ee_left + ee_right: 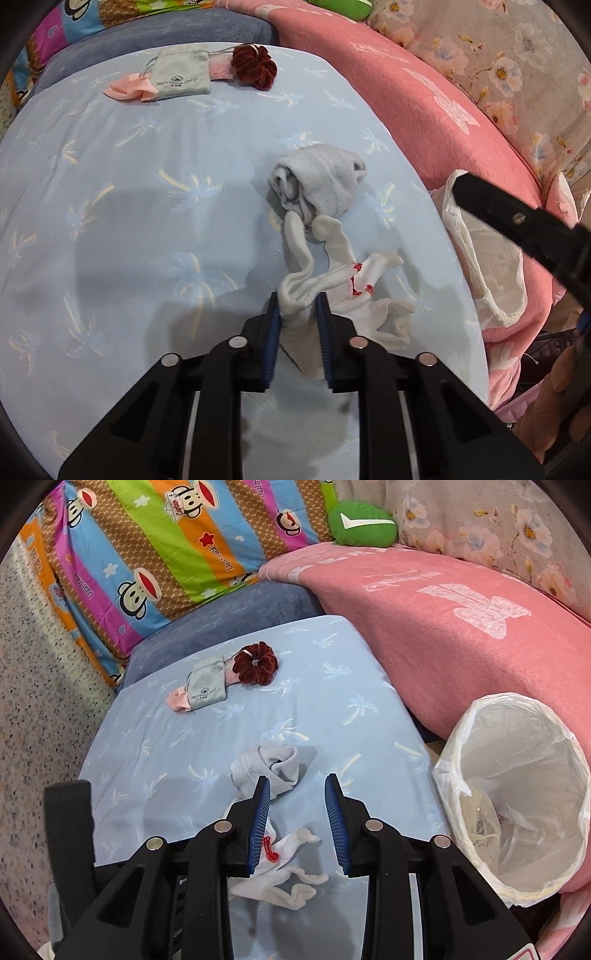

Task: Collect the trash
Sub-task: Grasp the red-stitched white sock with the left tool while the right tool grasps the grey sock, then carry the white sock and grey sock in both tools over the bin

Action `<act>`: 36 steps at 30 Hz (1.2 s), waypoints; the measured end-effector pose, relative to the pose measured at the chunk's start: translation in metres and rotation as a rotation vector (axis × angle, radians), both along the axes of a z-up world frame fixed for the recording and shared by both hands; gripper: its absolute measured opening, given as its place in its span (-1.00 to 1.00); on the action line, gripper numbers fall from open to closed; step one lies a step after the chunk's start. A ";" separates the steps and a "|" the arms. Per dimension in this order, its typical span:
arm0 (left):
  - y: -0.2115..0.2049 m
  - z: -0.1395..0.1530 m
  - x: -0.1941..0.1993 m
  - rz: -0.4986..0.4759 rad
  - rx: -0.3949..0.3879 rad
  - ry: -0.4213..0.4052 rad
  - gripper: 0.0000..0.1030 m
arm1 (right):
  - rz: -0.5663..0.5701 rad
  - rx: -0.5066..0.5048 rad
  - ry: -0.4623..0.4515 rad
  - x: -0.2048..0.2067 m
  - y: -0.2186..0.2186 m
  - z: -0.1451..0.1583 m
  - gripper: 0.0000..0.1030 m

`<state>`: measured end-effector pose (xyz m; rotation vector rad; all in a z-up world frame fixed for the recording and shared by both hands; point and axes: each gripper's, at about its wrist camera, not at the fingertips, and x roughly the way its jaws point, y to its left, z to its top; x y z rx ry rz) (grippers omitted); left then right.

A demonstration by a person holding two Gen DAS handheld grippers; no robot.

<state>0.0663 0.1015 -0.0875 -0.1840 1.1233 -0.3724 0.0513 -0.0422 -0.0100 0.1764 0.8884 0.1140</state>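
A crumpled white sock [332, 280] with red stitching lies on the pale blue bed sheet [129, 184]. My left gripper [297, 299] is shut on its near end, both blue pads pressing the cloth. Just beyond it sits a rolled grey sock [321, 181]. In the right wrist view, my right gripper [297, 781] hovers open above the white sock [299, 838] and near the grey sock [280, 764], with nothing between its pads. One of its black fingers [491, 206] shows at the right of the left wrist view. A bin with a white liner [461, 738] stands to the right.
At the far end of the sheet lie a grey pouch [183, 75], a dark red scrunchie [255, 66] and a pink cloth [127, 88]. A pink blanket [424, 110] borders the right side. A striped cartoon pillow [147, 554] and a green plush [362, 524] sit behind.
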 end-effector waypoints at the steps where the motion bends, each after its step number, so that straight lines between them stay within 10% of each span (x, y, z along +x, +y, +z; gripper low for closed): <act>1: 0.003 0.001 0.002 0.007 0.001 -0.006 -0.73 | 0.006 -0.002 0.004 0.002 0.003 -0.002 -0.40; 19: 0.060 0.021 0.065 0.156 0.051 -0.083 -0.76 | 0.033 -0.012 0.072 0.076 0.050 -0.044 -0.02; 36: 0.064 0.017 0.086 0.153 0.049 -0.072 -0.76 | 0.033 0.046 0.135 0.093 0.058 -0.068 -0.29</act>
